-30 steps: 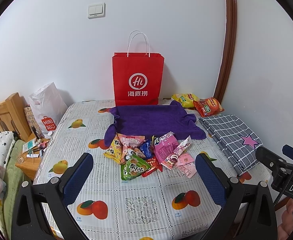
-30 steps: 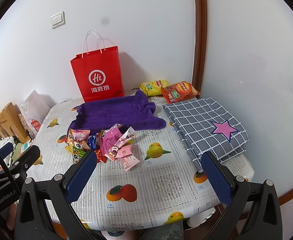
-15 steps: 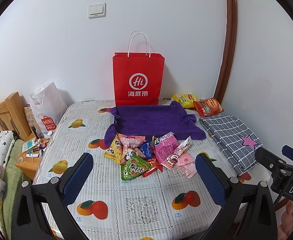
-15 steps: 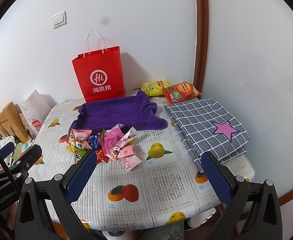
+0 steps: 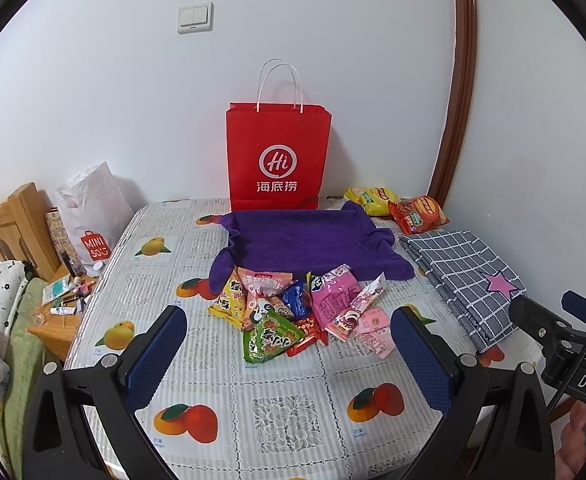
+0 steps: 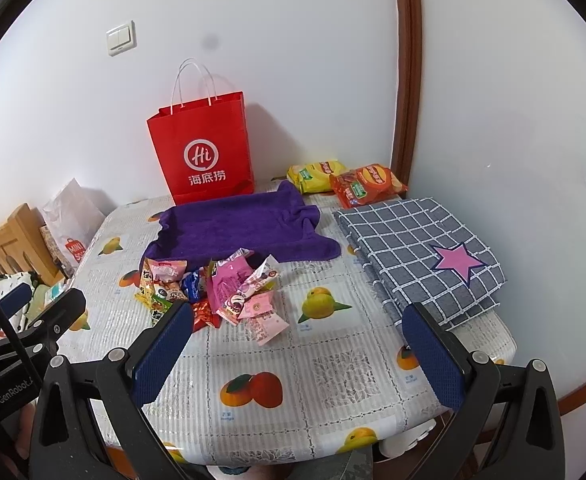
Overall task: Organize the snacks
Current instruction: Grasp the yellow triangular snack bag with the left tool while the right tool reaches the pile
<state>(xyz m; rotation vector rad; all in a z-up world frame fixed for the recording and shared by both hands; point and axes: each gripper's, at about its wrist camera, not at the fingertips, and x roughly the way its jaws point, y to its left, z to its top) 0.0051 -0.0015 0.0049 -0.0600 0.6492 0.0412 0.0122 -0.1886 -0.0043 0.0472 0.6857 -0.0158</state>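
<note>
Many small snack packets (image 5: 297,312) heaped mid-table, overlapping, just in front of purple towel (image 5: 305,242); front edge of towel touching rear packets. Green packet (image 5: 271,338) nearest camera, pink ones (image 6: 239,282) on right side of heap. Two chip bags, yellow (image 5: 369,199) and red (image 5: 417,213), at far right corner by wall, well apart from heap. Red Haidilao paper bag (image 5: 277,160) upright behind towel, against wall. Folded checked cloth w/ pink star (image 6: 421,248) on right of table (image 5: 293,408). Left tongs (image 5: 289,356) spread wide, holding nothing, hovering over near edge. Right tongs (image 6: 299,352) likewise released, nothing between pads.
</note>
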